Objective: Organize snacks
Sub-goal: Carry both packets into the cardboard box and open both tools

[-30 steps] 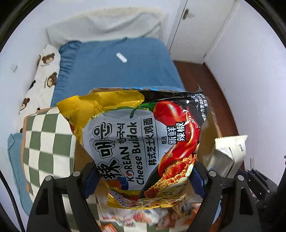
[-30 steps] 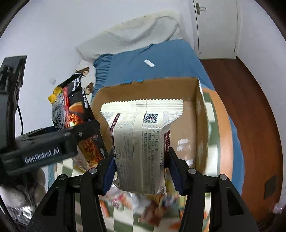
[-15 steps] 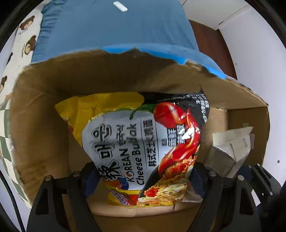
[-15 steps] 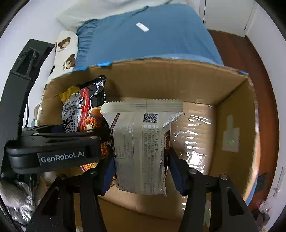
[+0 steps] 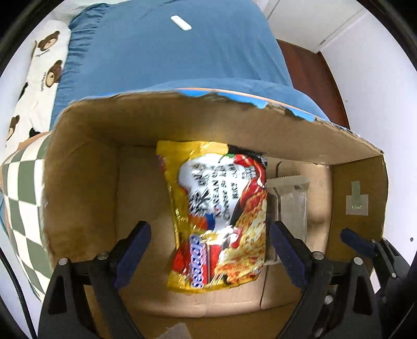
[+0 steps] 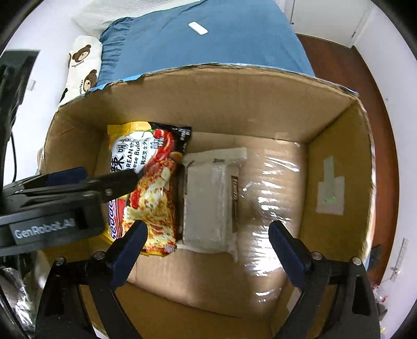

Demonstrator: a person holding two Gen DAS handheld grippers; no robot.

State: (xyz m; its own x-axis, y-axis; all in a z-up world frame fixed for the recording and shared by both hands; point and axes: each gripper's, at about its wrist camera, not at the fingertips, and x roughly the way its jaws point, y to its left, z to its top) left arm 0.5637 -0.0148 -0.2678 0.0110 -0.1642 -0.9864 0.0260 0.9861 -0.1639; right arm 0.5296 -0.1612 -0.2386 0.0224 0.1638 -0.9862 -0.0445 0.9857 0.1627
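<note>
A yellow and black Korean cheese noodle packet point(image 5: 219, 213) lies on the floor of an open cardboard box point(image 5: 86, 169). My left gripper point(image 5: 208, 234) hangs over it, jaws opening, pads clear of the packet on both sides. A white snack packet point(image 6: 206, 206) lies flat beside the noodle packet point(image 6: 148, 187) in the box point(image 6: 234, 104). Over it my right gripper point(image 6: 208, 232) has its jaws opening too, and its pads touch nothing. The left gripper's black body point(image 6: 78, 182) reaches in from the left and covers part of the noodle packet.
The box stands against a blue bed point(image 5: 169, 57) with a small white object point(image 5: 180, 23) on it. A bear-print pillow point(image 5: 39, 65) and a green checked cloth point(image 5: 23, 195) lie to the left. Clear film point(image 6: 271, 208) covers the box floor's right part.
Both grippers sank into the box with their packets, then spread their jaws. The noodle packet and the white packet dropped out and now lie on the box floor.
</note>
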